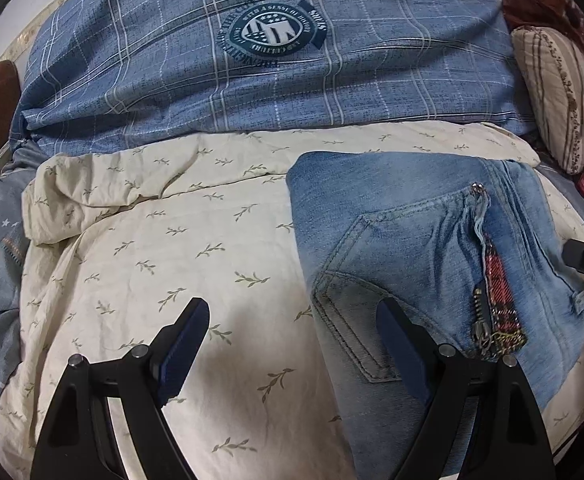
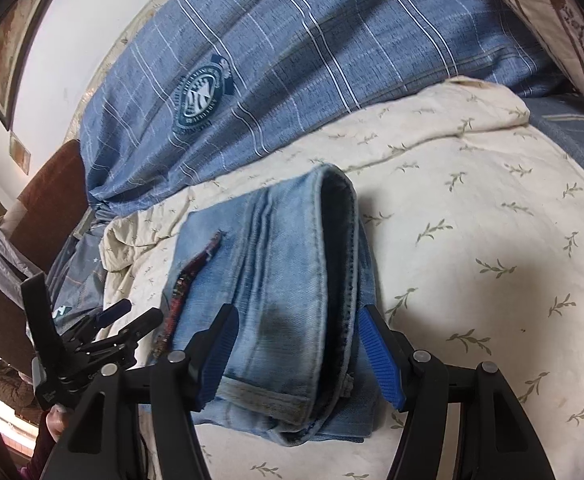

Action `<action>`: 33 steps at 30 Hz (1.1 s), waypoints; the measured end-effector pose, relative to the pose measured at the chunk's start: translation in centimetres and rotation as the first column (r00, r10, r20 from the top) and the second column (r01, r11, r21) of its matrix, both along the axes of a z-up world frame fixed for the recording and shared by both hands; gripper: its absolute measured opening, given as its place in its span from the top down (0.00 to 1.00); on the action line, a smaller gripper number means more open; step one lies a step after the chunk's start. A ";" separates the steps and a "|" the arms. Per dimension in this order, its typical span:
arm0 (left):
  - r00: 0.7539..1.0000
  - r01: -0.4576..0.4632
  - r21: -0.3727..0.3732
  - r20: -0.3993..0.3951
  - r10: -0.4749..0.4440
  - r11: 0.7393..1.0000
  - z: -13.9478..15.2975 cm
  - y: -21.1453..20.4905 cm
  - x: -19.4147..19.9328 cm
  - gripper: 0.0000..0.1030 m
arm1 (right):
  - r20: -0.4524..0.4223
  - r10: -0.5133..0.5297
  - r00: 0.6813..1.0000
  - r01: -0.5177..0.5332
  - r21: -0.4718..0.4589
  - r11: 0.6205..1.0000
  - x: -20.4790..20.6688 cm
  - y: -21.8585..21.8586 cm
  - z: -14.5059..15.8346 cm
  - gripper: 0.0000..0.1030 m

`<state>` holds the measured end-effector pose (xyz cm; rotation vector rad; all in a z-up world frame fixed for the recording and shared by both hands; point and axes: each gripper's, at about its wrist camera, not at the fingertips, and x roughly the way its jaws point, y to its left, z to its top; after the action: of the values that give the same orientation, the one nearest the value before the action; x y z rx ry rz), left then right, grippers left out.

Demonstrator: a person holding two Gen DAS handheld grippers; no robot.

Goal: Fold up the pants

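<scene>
The folded jeans (image 1: 432,248) are taken as the landmark; they lie on a cream sheet printed with leaf sprigs (image 1: 152,264).

In the left wrist view, the sheet is seen to the left of the jeans, bunched into a ridge at its far left edge. The left gripper (image 1: 292,344) is held with its jaws spread wide and nothing grasped: one finger hangs over bare sheet, the other over the jeans' back pocket (image 1: 356,280). A red plaid strip (image 1: 500,284) with a zipper is shown right of the pocket. Beyond the jeans a blue checked duvet (image 1: 252,60) with a round crest is seen, and a striped pillow (image 1: 560,92) to the far right.

In the right wrist view, the left gripper (image 2: 132,320) is seen left of the jeans (image 2: 276,280), a hand below it. Only here are the hem ends (image 2: 268,400) and the rolled fold (image 2: 336,240) shown. The right gripper (image 2: 298,360) straddles the jeans, jaws released, pads not visibly pressing the denim.
</scene>
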<state>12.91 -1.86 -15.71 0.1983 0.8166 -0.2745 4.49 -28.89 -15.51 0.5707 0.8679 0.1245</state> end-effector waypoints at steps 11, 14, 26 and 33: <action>0.994 0.088 -0.108 0.070 -0.081 0.990 1.5 1.9 0.6 0.11 | -0.044 -0.042 0.998 0.044 0.036 0.998 1.7 -1.0 -1.9 0.35; 0.994 0.107 -0.149 -0.005 -0.109 0.983 0.5 2.1 1.7 0.10 | -0.063 -0.046 0.997 0.050 0.063 0.997 2.0 -1.4 -2.6 0.33; 0.985 0.133 -0.179 -0.084 -0.150 0.975 -1.2 0.6 2.3 0.10 | -0.060 0.040 0.997 -0.032 0.133 0.991 1.9 -1.1 -3.1 0.27; 0.990 0.135 -0.115 -0.017 -0.138 0.984 -0.7 -0.2 1.2 0.10 | -0.052 0.049 0.997 -0.043 0.111 0.993 1.8 -0.5 -3.1 0.27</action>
<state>14.16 -2.03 -16.39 0.1448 0.8113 -0.4523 6.24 -29.40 -18.57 0.6596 0.9317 0.2001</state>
